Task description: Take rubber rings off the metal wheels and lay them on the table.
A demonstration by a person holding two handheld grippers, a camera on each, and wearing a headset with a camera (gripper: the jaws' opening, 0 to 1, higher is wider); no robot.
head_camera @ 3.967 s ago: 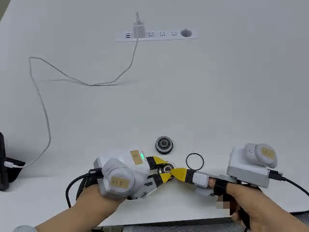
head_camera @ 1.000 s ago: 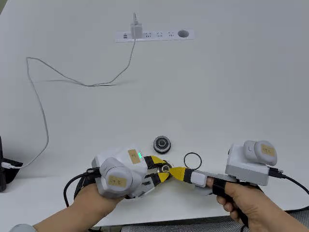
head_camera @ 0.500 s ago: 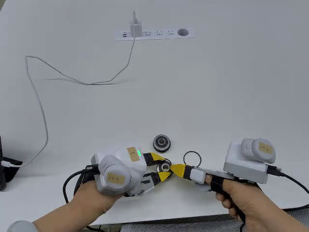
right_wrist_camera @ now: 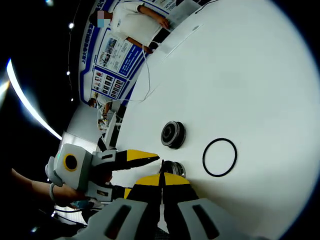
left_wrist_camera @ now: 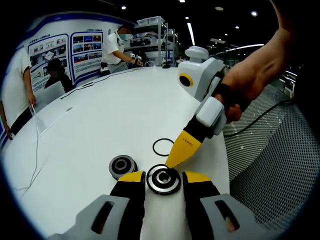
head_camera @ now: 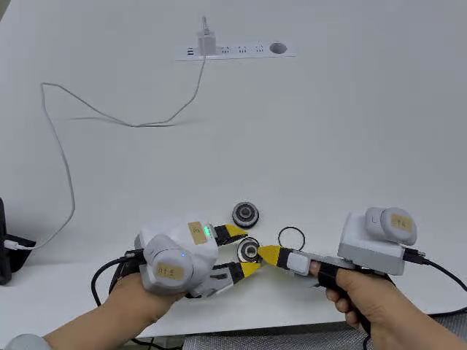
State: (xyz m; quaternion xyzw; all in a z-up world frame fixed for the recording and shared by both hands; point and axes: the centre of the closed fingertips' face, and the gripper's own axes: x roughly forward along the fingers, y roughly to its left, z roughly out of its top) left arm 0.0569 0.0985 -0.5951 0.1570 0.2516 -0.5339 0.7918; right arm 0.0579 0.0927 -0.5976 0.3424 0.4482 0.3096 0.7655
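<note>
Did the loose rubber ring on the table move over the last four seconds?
No. The rubber ring keeps its spot just right of and below the free wheel; the slight shift is the camera's.

white tabletop [head_camera: 350, 131] carries a power strip [head_camera: 235, 51] at the far side, a white cable [head_camera: 66, 160] looping left; near the front lie a metal wheel [head_camera: 246, 214], a loose black rubber ring [head_camera: 291, 238] and a second wheel [head_camera: 249, 250].

Lab showroom: wall posters [left_wrist_camera: 85, 47], storage shelves [left_wrist_camera: 152, 27].
</note>
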